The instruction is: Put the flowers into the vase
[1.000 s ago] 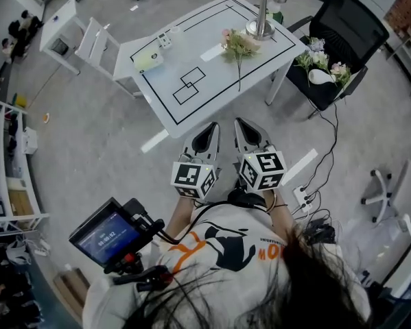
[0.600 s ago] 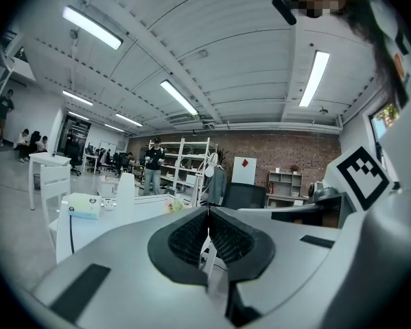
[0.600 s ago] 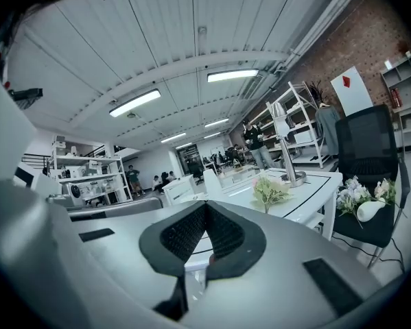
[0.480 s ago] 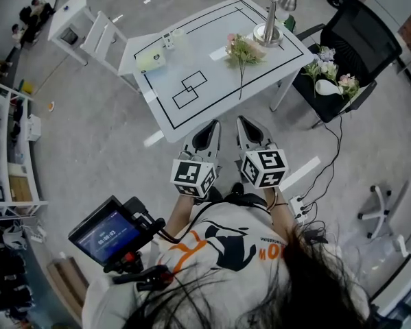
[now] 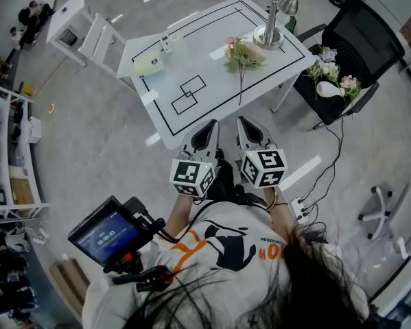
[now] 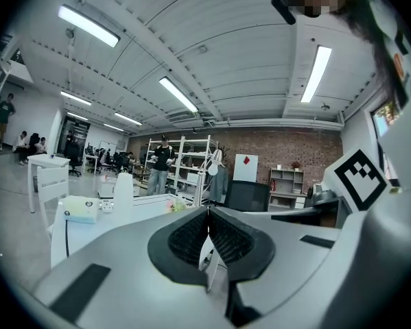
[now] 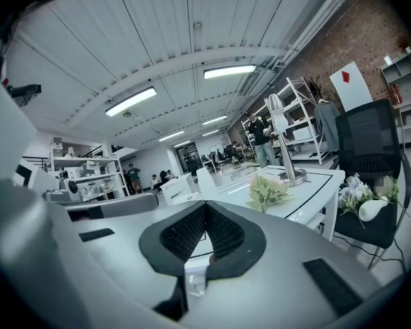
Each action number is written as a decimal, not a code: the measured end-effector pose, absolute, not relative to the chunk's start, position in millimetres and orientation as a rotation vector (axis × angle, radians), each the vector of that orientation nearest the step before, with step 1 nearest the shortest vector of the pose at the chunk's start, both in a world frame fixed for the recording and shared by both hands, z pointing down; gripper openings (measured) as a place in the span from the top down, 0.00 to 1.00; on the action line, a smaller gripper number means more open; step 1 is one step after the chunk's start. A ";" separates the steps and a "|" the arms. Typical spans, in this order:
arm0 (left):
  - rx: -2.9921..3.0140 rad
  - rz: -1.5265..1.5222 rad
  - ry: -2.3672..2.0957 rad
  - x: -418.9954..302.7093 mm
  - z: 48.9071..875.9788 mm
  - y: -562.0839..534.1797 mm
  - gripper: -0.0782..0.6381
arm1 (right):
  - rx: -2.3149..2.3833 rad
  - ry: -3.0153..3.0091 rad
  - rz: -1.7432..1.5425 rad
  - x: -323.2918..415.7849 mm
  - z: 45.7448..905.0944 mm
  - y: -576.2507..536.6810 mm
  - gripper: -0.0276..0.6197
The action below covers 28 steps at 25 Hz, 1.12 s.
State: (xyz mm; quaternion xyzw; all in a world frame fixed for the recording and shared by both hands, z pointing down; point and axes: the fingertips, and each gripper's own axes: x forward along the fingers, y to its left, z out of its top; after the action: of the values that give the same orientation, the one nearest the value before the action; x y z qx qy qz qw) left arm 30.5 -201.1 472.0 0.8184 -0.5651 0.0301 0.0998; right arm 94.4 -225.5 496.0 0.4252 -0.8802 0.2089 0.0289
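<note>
**Head view:** Your left tongs [image 5: 210,127] and right tongs [image 5: 243,125] sit side by side just short of the near edge of the table [image 5: 212,98], both pinched fully together and carrying nothing. The flowers [image 5: 241,49] lie flat on the table well ahead of the right tongs, with the stem pointing back toward you. Just beyond them stands a lamp [image 5: 272,16]; reach too far and you will likely knock it. Off to the right of the right tongs a black chair [image 5: 359,33] holds what looks like the vase [image 5: 326,88], lying on its side among more blooms [image 5: 315,60]. It could roll or slip off the seat if you nudge it rather than grip it. A cable [image 5: 329,163] trails on the floor on that same side, so watch your feet.

**Left gripper view:** The left tongs [image 6: 206,214] are shut pad to pad with nothing between. A pale box [image 6: 81,208] sits ahead to their left, clear of your path.

**Right gripper view:** The right tongs [image 7: 205,211] are shut and empty too. The flowers [image 7: 268,189] lie ahead, slightly right, with the lamp [image 7: 280,136] behind them and the vase [image 7: 371,209] further right. The stem is thin and lies flat, so if you open late the pads may scrape the tabletop or crush the heads.
</note>
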 end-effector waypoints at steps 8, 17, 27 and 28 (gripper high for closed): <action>2.465 0.092 -1.637 27.0 469.5 -240.4 0.88 | 1.366 -2.703 0.629 93.5 493.9 -260.9 0.94; 2.471 0.097 -1.564 12.0 477.3 -301.7 0.88 | 1.382 -2.645 0.659 74.6 505.7 -318.1 0.94; 2.458 0.087 -1.511 -14.8 487.7 -348.3 0.88 | 1.378 -2.532 0.712 64.9 540.4 -371.5 0.94; 2.455 0.087 -1.508 -17.5 489.6 -352.7 0.88 | 1.381 -2.518 0.715 66.4 544.9 -376.9 0.94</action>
State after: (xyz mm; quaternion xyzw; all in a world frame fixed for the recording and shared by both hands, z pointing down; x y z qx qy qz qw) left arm -17.5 -352.7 489.6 0.8445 -0.5189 0.0298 0.1292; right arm 66.4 -376.9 544.9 0.4647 -0.8473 0.2406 0.0910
